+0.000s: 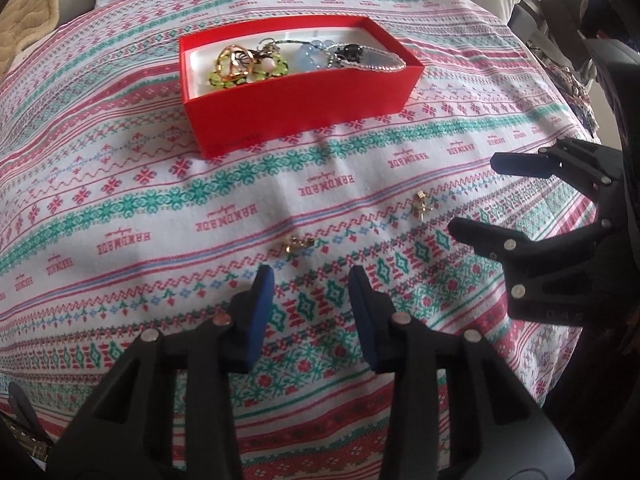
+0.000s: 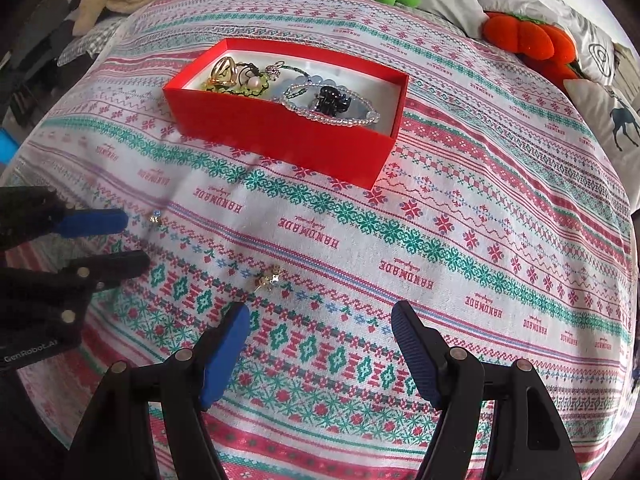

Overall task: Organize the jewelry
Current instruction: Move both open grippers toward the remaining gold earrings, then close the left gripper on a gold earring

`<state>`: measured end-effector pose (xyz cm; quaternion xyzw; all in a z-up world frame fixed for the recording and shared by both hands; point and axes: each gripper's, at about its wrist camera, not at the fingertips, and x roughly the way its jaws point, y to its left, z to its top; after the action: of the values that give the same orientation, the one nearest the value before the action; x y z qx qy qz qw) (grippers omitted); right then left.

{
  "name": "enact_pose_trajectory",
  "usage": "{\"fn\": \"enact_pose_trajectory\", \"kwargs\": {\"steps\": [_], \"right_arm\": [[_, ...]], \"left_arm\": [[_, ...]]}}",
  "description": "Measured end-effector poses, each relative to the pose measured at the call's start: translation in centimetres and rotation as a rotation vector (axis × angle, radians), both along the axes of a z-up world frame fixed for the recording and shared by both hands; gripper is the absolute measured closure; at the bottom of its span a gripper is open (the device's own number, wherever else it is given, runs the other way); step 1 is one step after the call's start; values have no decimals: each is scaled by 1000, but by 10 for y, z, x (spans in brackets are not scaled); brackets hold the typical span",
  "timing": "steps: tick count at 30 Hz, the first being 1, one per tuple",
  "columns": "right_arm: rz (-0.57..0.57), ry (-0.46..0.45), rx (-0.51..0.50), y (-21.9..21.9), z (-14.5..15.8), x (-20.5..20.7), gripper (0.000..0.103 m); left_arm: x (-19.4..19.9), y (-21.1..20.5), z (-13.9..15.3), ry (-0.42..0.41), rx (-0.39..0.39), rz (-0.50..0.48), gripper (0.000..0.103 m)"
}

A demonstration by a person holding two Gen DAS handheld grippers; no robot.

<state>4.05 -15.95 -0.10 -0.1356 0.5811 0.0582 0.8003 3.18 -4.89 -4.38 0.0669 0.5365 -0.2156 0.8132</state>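
Both grippers gape empty: the left gripper [image 1: 310, 276] sits just below one gold earring [image 1: 298, 243] at lower centre, the right gripper [image 2: 320, 316] below-right of the other earring [image 2: 269, 277].

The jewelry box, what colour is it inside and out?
The jewelry box is red outside with a white lining, clearest in the right wrist view.

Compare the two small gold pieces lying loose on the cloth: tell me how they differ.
The left gold piece lies just ahead of the left gripper; the right gold piece lies nearer the right gripper. The left piece sprawls sideways; the right stands more compact. Both are outside the red box, ungripped.
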Motion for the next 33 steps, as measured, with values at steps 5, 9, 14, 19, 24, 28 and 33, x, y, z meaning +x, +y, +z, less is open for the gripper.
{"fn": "enact_pose_trajectory", "kwargs": {"steps": [5,9,14,19,24,28,33], "right_arm": [[3,3,-4,0,-1,0,29],[-1,7,-6,0,-3,0,29],[-3,11,-11,-3,-4,-1,29],[-4,16,-14,-4,-5,0,29],[0,18,-15,-3,-6,1,29],[4,18,-12,-2,-7,3,29],[-8,40,47,-4,-11,5,29]], "left_arm": [[5,-8,-7,3,13,4,63],[10,-11,-13,3,25,6,68],[17,-13,-15,-10,34,16,77],[21,-13,-17,-16,36,22,91],[20,-11,-16,-26,41,18,99],[18,-7,-13,-37,47,26,101],[18,4,-6,-41,39,52,102]]}}
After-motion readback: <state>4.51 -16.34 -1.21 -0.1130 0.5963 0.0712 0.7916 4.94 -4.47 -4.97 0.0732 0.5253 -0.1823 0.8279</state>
